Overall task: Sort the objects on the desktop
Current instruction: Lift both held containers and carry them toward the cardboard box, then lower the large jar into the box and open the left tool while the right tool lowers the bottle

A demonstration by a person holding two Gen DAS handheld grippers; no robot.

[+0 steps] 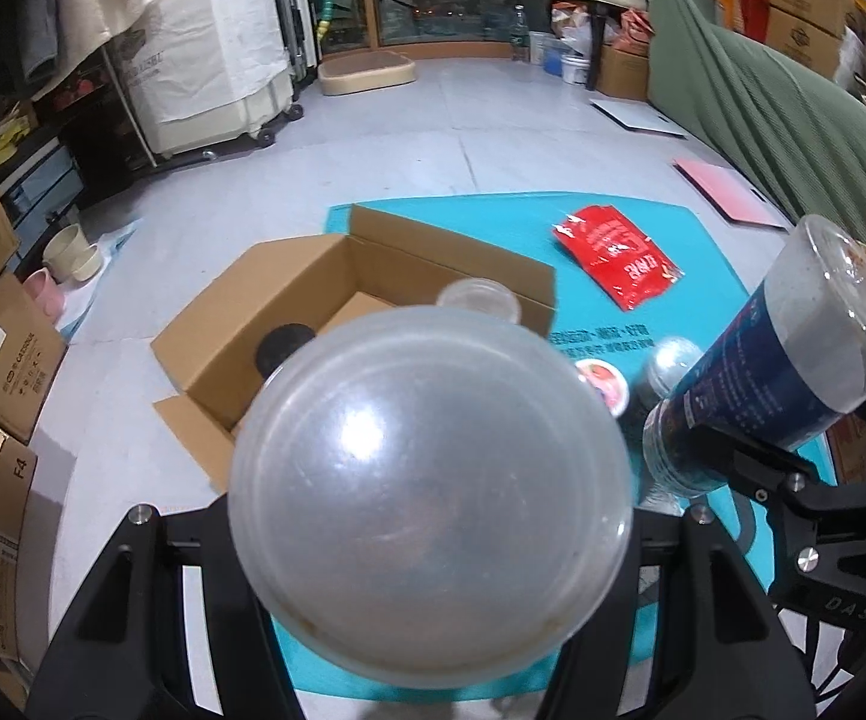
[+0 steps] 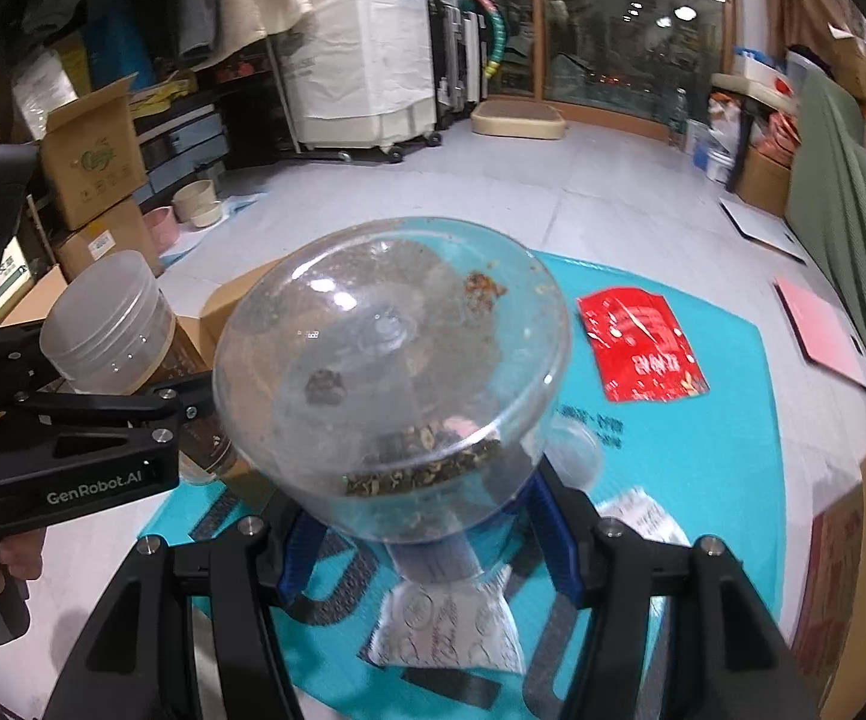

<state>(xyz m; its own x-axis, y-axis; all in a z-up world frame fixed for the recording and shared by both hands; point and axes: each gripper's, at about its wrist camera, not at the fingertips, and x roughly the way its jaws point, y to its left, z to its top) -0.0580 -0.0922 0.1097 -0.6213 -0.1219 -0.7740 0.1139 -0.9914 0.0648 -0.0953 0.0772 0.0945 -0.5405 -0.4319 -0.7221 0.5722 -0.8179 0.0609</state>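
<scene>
Nearest my left lens is the round base of a frosted plastic jar [image 1: 430, 498], smooth and glossy, filling the gap of my left tool [image 1: 433, 540], which is clamped on its sides. From the right wrist view the same jar [image 2: 106, 324] shows ribbed threads at its open neck and a brown label lower down, held off the floor in the left tool [image 2: 193, 402].

Largest below me is the teal mat [image 1: 613, 222], flat and matte with printed lettering, lying on the pale tiled floor [image 1: 373, 138]; its far edge and right edge are bare, and the floor beyond stays wide and free toward the window. On the mat's left part stands an open cardboard box [image 1: 337, 300], flaps folded outward, a dark round thing and a clear lid-like rim inside.

My right tool [image 2: 427, 516], blue-padded, grips a clear bottle [image 2: 391, 372] by its body; the bottom faces the lens, with brown flakes loose inside. In the left view that bottle [image 1: 793, 348] tilts up to the right, wearing a dark blue label.

A red crinkled foil packet [image 1: 616, 255] lies flat on the mat, well apart from the box. A white printed sachet [image 2: 445, 630] lies under my right tool. Smallest are a little pink-topped cup [image 1: 604, 384] and a silvery cap [image 1: 670, 363] just beside it.
</scene>
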